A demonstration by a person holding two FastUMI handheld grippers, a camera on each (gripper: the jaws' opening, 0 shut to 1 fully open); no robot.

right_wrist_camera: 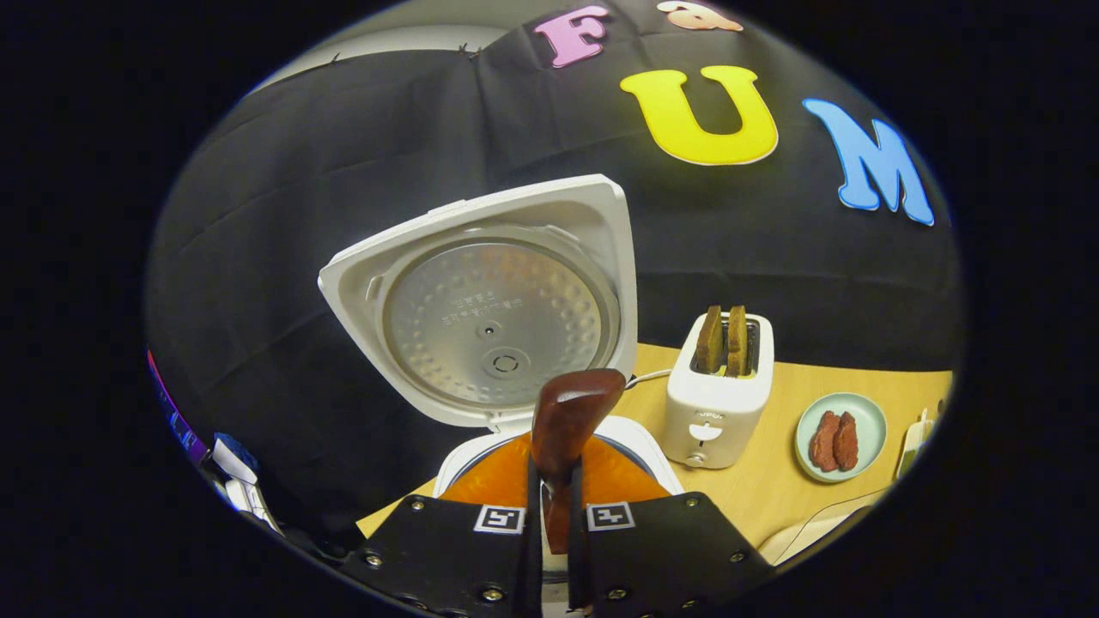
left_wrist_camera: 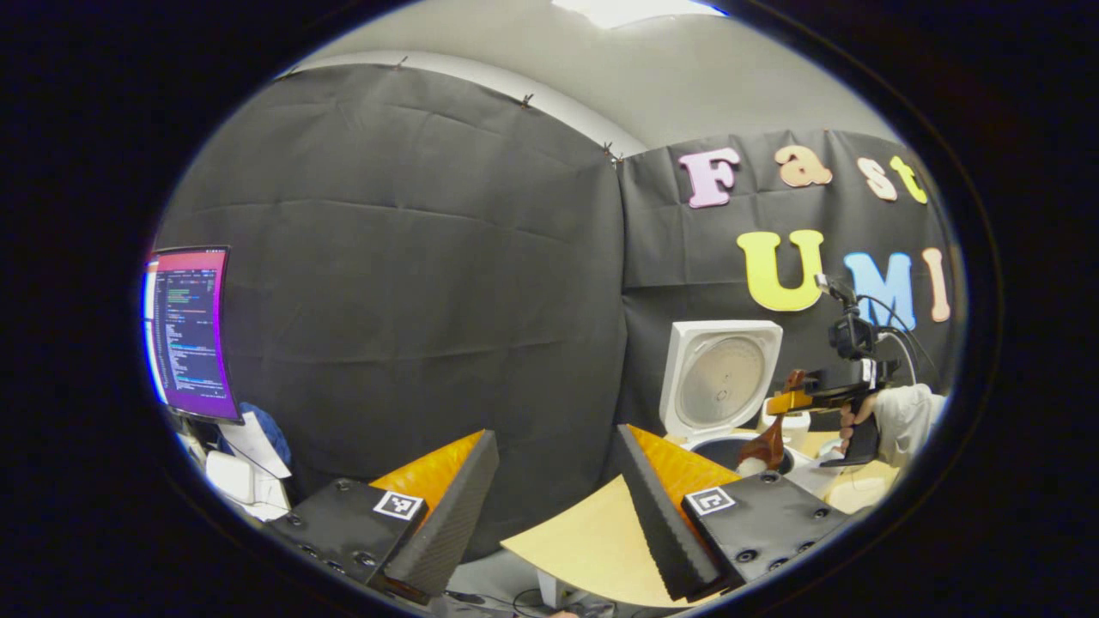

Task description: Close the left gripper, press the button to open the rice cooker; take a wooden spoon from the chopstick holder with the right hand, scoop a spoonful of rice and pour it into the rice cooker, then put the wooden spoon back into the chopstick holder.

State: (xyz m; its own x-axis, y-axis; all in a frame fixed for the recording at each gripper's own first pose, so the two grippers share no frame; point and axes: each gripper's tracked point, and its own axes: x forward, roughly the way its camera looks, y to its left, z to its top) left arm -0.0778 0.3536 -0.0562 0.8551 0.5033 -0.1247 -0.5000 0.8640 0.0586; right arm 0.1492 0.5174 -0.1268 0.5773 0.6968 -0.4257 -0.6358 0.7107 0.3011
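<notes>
The white rice cooker (right_wrist_camera: 481, 257) stands open with its lid upright, the metal inner face turned toward me. My right gripper (right_wrist_camera: 554, 470) is shut on the handle of the dark wooden spoon (right_wrist_camera: 571, 412), whose bowl sits in front of the lid, above the pot. In the left gripper view the rice cooker (left_wrist_camera: 721, 378) is at the right, and the right gripper (left_wrist_camera: 824, 399), held by a hand, keeps the wooden spoon (left_wrist_camera: 764, 446) bowl-down over the pot's rim. My left gripper (left_wrist_camera: 554, 515) is open and apart from the cooker, with nothing between its fingers.
A white toaster (right_wrist_camera: 719, 403) holding two toast slices stands right of the cooker. Beyond it lies a pale green plate (right_wrist_camera: 867, 421) with brown pieces. A lit monitor (left_wrist_camera: 191, 330) stands far left. The wooden table's corner (left_wrist_camera: 584, 541) lies under my left gripper.
</notes>
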